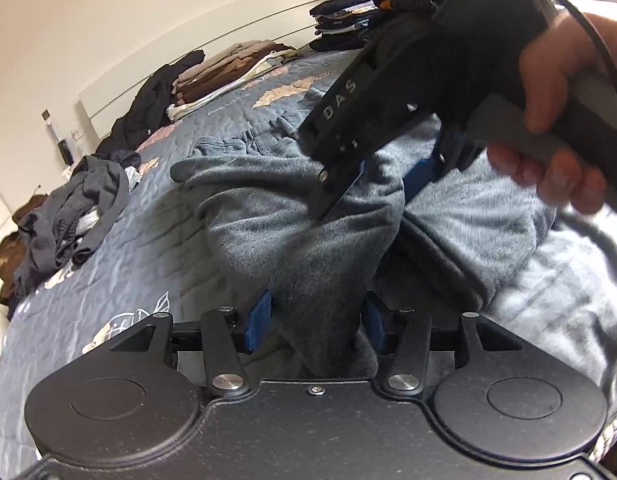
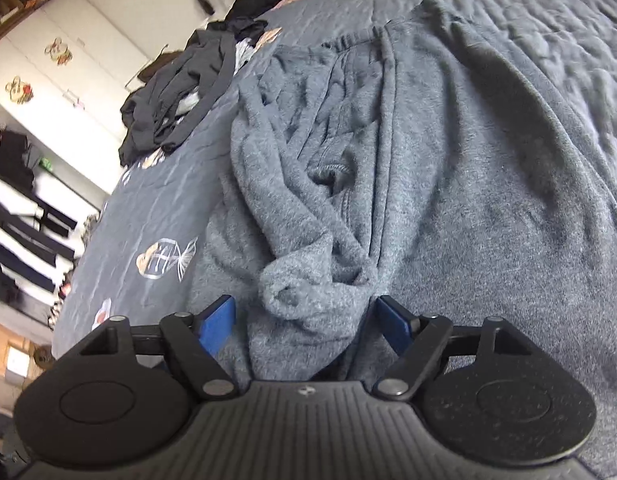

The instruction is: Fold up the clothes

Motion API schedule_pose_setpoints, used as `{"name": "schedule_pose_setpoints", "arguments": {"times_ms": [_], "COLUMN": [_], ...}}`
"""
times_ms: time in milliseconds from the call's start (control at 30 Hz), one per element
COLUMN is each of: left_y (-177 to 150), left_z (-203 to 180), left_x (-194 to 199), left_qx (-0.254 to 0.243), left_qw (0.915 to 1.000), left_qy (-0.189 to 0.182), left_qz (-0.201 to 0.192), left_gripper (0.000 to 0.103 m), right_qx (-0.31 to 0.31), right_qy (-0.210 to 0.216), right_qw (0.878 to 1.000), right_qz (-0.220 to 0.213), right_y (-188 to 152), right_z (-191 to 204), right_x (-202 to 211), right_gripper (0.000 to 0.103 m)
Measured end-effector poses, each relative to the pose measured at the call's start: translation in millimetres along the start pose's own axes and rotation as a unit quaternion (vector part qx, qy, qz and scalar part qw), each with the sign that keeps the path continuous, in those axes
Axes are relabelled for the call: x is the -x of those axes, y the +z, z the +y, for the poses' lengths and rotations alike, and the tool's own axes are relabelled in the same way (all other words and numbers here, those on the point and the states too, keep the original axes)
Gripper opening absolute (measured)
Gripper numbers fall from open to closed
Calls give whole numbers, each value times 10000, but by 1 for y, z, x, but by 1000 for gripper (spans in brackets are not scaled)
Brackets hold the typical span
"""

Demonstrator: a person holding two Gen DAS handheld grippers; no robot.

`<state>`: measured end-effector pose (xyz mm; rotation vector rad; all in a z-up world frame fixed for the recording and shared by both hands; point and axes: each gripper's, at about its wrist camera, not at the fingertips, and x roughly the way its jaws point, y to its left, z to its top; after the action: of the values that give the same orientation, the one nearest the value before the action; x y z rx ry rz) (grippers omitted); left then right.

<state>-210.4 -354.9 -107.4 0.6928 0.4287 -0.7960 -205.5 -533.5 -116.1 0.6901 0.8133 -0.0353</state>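
while the grey fleece garment [image 2: 448, 184] lies spread and rumpled on the quilted bedspread [image 1: 120, 248], the step in hand looks like gathering its near end for a fold: both claws sit at bunched cloth close to the person. the left claw [image 1: 314, 322] has a thick twist of the fleece running up between its blue pads [image 1: 258, 316], partly spread, and the cloth seems to fill the gap, though i cannot tell for sure that the pads press on it. the right claw [image 2: 308, 324] stands about half spread around a rolled cuff-like wad [image 2: 296, 300]; the far pad touches the fabric, the near one looks just clear, so the grip seems not yet made. in the left view the right claw [image 1: 382, 178] comes down onto the same garment, held by a bare hand [image 1: 556, 112]. the next move, i judge, calls for firm closure on both bunches, then lifting together so the fleece folds evenly without twisting. counted: two claws, one garment in work, one loose grey heap [image 1: 72, 220] and one dark heap [image 1: 152, 100] on the bed, one folded brown stack [image 1: 224, 72], one folded dark stack [image 1: 348, 20].
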Motion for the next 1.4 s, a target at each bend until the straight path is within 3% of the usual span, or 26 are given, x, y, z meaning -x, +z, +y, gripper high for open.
{"name": "schedule_pose_setpoints", "arguments": {"times_ms": [33,100,133,167,200,300,400,467,600,767,933,1033,1133,1267,1400], "left_y": [0,-1,-1,-1,0,1,6,13,36,59,51,41,35,21,5], "left_z": [-3,-9,-12,-12,-12,1,14,13,7,-29,-74,-90,-98,-111,-121], "left_x": [-2,-7,-10,-11,-12,-11,-7,2,19,28,20,14,10,-5,-8], "left_qx": [-99,-288,-363,-329,-268,130,578,563,229,-993,-2371,-2777,-2935,-3315,-3747], "left_qw": [9999,9995,9993,9994,9995,9999,9983,9981,9966,9864,9594,9476,9418,9325,9181], "left_qy": [45,103,116,130,144,98,-25,-20,-33,-228,-592,-707,-778,-850,-656], "left_qz": [-1,24,39,46,51,54,-24,-251,-789,-1288,-1406,-1415,-1441,-1152,-1112], "left_gripper": [49,49,48,45,34,19,16,15,15,15,14,14,13,14,14], "right_qx": [-55,-133,-147,-155,-105,35,-235,-472,-790,-865,-1097,-1409,-1758,-1429,-1140], "right_qy": [-13,19,151,277,333,506,853,1062,1401,1518,1132,762,551,75,-481], "right_qw": [10000,9996,9993,9988,9985,9972,9946,9916,9836,9767,9755,9759,9724,9813,9897], "right_qz": [-63,-233,-310,-385,-429,-556,-544,-571,-817,-1248,-1532,-1479,-1430,-1288,-718], "right_y": [2,7,10,12,13,16,20,23,34,47,33,9,-12,-27,-42], "right_z": [-2,-7,-8,-8,-4,8,8,5,0,-11,-48,-81,-107,-114,-130], "right_x": [2,7,10,13,16,23,26,30,52,103,141,143,139,135,111], "right_gripper": [58,31,23,21,21,20,19,19,18,18,18,18,17,17,17]}}
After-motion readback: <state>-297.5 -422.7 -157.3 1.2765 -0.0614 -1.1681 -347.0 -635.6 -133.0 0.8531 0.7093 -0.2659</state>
